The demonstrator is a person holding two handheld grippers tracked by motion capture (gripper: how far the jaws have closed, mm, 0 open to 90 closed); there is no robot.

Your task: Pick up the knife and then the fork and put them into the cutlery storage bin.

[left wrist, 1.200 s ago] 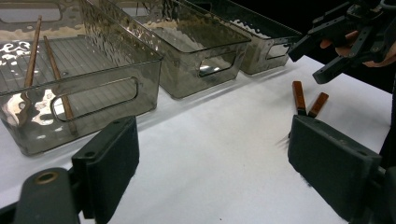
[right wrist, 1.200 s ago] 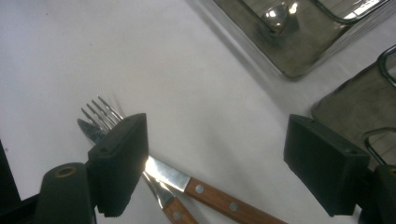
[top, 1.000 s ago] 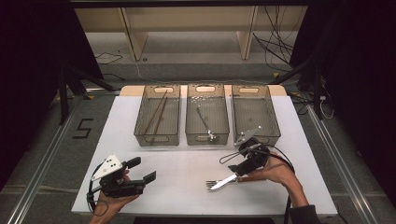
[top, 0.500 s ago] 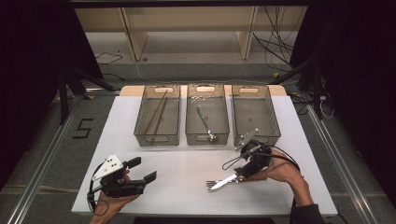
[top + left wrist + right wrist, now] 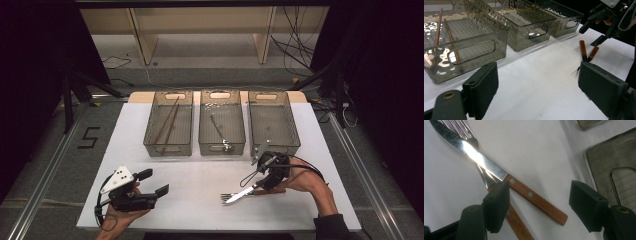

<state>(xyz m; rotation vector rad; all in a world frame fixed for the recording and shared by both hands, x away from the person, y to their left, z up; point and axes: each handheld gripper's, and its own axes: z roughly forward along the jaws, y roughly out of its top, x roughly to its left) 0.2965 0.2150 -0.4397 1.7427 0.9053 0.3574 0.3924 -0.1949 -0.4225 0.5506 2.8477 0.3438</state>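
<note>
Two utensils, a knife [image 5: 499,170] and a fork [image 5: 467,131], are crossed on the tabletop [image 5: 200,185], near the right bin [image 5: 272,120]; the right tongs [image 5: 539,203] are spread wide above their wooden handles, nothing grasped; the left tongs [image 5: 150,182] are held released, well apart; chopsticks [image 5: 167,120] and a spoon [image 5: 220,132] are already binned; both utensils are judged still to be sorted.

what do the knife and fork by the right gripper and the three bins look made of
Wooden-handled knife: bright mirror-like blade, probably polished steel; brown grained handle with two pale rivets, likely varnished wood.
Fork lying under it: shiny metal tines, similar brown handle.
Three smoky see-through bins: likely tinted plastic, with a rippled glossy sheen.
</note>
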